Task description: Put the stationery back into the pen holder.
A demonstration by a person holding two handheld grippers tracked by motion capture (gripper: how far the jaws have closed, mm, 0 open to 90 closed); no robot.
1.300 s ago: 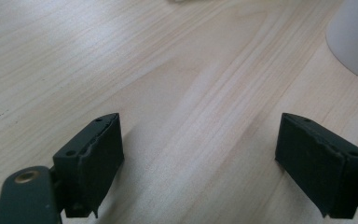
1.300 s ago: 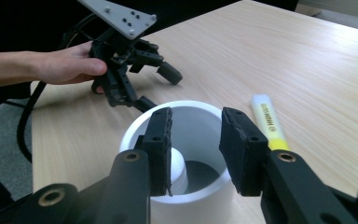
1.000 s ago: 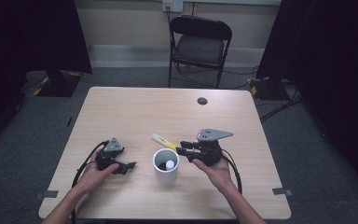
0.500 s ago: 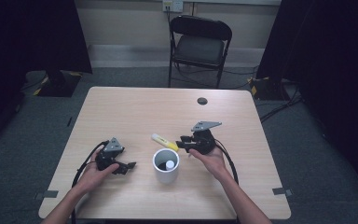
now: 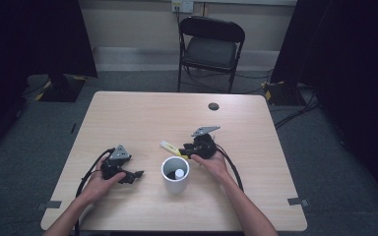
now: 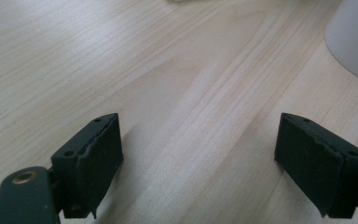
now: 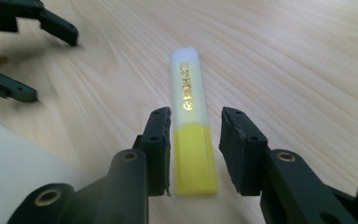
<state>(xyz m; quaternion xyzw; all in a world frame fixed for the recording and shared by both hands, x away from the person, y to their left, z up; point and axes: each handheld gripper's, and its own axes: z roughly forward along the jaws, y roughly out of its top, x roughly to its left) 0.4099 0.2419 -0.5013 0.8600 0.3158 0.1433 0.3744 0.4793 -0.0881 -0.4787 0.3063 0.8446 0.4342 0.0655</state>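
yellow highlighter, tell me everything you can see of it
The highlighter is a flat plastic marker with a bright yellow body and a pale translucent cap bearing gold lettering. It lies flat on the wooden table, just beyond the white cup. The right tool straddles its yellow end, jaws either side with small gaps, not yet pressing.

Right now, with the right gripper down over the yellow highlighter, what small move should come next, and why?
Probably close the right gripper on the yellow highlighter. The highlighter lies flat on the table, lined up between the two jaws near its yellow end, with a small gap showing on the right side, so it is not gripped yet. The white cup stands close by.
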